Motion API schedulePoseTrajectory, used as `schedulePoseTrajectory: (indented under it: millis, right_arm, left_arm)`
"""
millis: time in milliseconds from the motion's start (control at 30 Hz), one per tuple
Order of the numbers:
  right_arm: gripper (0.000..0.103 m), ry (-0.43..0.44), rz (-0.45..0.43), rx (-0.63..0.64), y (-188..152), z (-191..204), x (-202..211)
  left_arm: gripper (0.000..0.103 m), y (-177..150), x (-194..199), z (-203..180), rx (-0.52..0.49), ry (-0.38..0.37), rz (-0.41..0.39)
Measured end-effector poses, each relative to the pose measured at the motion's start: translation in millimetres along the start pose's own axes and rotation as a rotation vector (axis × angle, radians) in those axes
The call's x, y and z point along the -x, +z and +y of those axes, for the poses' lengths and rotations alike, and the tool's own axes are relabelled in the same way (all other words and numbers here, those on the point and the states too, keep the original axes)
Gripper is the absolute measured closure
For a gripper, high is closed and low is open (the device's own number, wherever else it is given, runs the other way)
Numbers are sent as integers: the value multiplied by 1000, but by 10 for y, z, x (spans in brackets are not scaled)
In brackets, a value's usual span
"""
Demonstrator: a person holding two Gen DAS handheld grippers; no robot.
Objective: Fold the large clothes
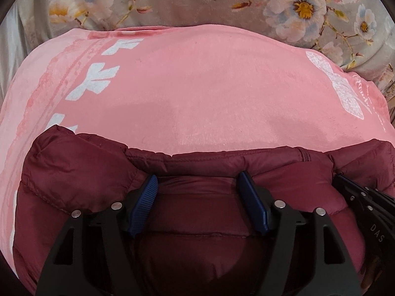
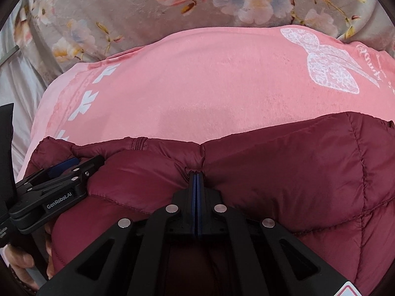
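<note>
A maroon quilted puffer jacket (image 1: pixel 197 212) lies on a pink blanket (image 1: pixel 197 93) and fills the lower part of both views. My left gripper (image 1: pixel 198 180) is open, its blue pads spread over the jacket's upper edge and resting on the fabric. My right gripper (image 2: pixel 196 172) is shut on a pinched fold of the jacket (image 2: pixel 284 172). The left gripper also shows at the left of the right wrist view (image 2: pixel 66 167). The right gripper shows at the right edge of the left wrist view (image 1: pixel 350 187), beside the zipper (image 1: pixel 303 154).
The pink blanket (image 2: pixel 209 93) has white bow prints and lies over a grey floral bedspread (image 1: pixel 222 5). The bedspread also shows in the right wrist view (image 2: pixel 111 12). A hand (image 2: pixel 22 261) holds the left gripper's handle at the lower left.
</note>
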State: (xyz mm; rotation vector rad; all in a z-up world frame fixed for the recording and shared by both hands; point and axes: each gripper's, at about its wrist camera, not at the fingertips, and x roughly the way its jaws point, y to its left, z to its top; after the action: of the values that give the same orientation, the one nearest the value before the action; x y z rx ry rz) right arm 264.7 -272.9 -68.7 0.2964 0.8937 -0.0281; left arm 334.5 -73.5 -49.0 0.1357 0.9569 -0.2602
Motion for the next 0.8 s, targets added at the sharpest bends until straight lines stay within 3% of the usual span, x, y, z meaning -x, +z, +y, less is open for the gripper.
schedulePoseTrajectory:
  millis: [367,400,433,567,800]
  right_arm:
    - [103,10,-31,-31,2,-29,87]
    - [97,-9,-52,-34,-3,-6,169]
    - [92,-12,-80,-33,-13,50,302]
    - [91,36,-138,24,-65,419,659]
    - [91,52,-68,107,-240,855,474]
  left_arm:
    - [33,20,20,-32,-21,43,4]
    - [33,25,76,-21,-18,56,9]
    - [33,29,143,-11,-11,64,11]
    - [33,39,523,133,56,73,-5]
    - [33,-143,676,523,117,183,5]
